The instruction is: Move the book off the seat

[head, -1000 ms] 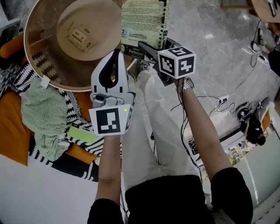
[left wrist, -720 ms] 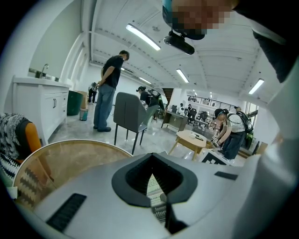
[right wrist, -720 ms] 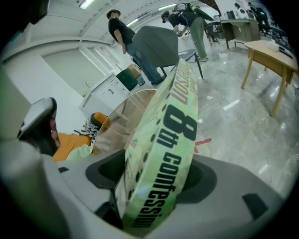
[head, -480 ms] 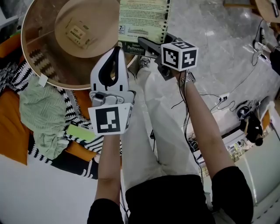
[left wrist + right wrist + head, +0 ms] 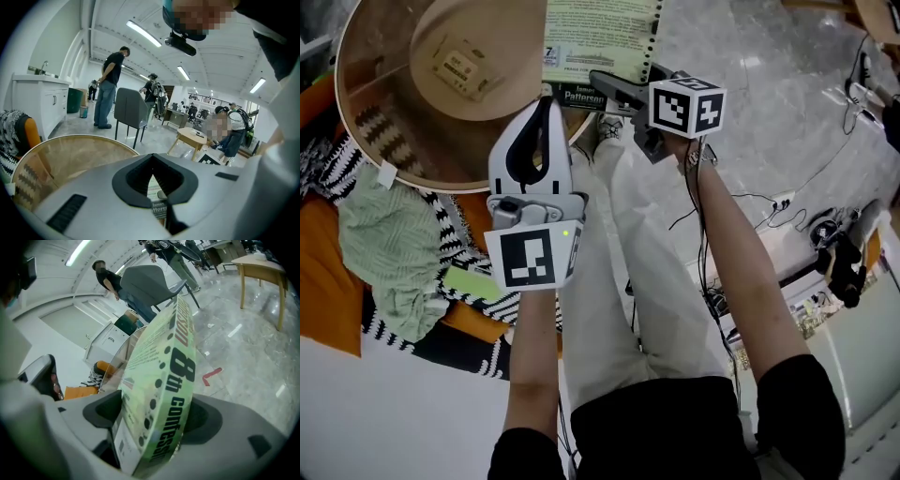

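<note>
– Right tool [image 5: 609, 86] is gaping wide round the book [image 5: 600, 37]. Its jaws have just been opening, and the book is still sitting between them with the pads looking clear of both covers.
– So it's letting go?
– Judging so. The book is lying back cover up, with one jaw over its near edge and the other under it. It's sitting out past the legs [image 5: 628, 234], at the right rim of the round bench [image 5: 366, 122], partly over the floor [image 5: 769, 84]. It's already well apart from the seat [image 5: 323, 281] on the left.
– Is it resting on the bench?
– Can't tell. Book and rim are overlapping in the head view, and no contact is showing.
– Why is it gripping the near edge?
– Probably for carrying the book out away from the seat and keeping it flat for setting down.
– And the other one?
– Left tool [image 5: 547, 105] is hanging shut, tips meeting, gripping nothing. It's hovering just beside the bench rim, likely just keeping out of the way.
– Versus a second ago?
– Right tool and book are sitting further out, higher in the head view, with less of the book showing. The jaws are standing wider too. Left tool is barely differing.
</note>
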